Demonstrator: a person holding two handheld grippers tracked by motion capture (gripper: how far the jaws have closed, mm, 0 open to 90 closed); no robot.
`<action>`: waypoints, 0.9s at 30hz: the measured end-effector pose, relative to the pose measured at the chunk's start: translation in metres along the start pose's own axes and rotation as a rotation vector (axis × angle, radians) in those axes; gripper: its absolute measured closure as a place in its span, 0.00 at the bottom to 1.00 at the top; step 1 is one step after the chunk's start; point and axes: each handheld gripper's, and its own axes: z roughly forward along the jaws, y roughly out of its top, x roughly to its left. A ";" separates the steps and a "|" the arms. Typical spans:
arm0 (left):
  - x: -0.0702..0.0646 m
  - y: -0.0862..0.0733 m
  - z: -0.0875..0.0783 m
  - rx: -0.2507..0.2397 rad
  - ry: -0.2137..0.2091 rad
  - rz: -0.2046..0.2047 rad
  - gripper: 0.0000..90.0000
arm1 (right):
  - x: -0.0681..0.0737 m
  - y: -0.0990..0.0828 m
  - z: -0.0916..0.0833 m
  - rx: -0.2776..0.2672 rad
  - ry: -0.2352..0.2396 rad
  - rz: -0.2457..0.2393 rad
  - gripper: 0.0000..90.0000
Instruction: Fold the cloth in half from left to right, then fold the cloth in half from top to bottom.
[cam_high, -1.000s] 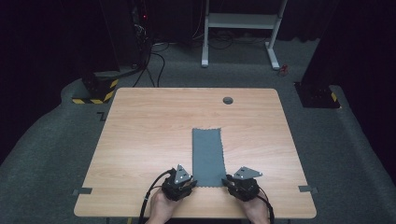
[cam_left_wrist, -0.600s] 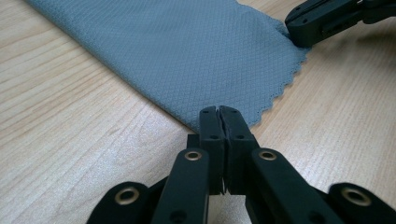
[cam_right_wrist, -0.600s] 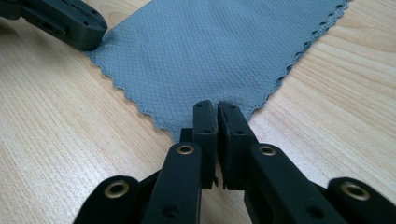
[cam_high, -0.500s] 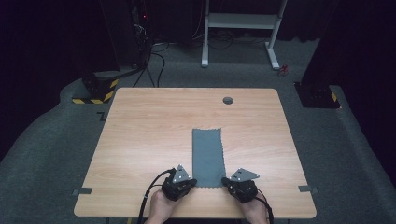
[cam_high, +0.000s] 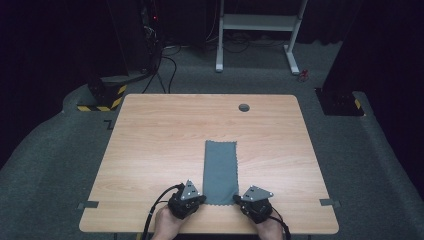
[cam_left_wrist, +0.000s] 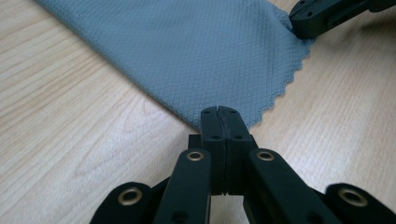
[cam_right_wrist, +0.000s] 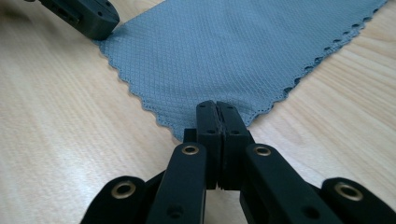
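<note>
Item: grey cloth (cam_high: 220, 171), a long folded strip lying flat at lower centre of the high view on the wooden surface (cam_high: 160, 145); its near corners sit at the bottom of the frame, one at each hand. Left tongs (cam_left_wrist: 218, 112) pressed together, having just closed, pinching the near left corner; right tongs (cam_right_wrist: 216, 106) likewise just closed, pinching the near right corner; each grip takes little more than the scalloped edge. Handling note: raise both corners together at an even pace, keeping the edge taut between them; a shallow bite like this would likely slip under a sideways tug.
</note>
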 end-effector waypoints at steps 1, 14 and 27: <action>0.000 -0.001 -0.001 0.004 0.000 0.002 1.00 | 0.001 0.000 0.000 0.004 0.002 -0.003 0.99; 0.004 0.015 -0.002 -0.031 -0.001 -0.003 0.78 | -0.001 0.012 -0.003 0.015 0.021 -0.018 0.89; 0.040 0.042 0.033 -0.009 0.064 -0.047 0.74 | -0.032 0.033 0.029 0.006 -0.013 0.035 0.94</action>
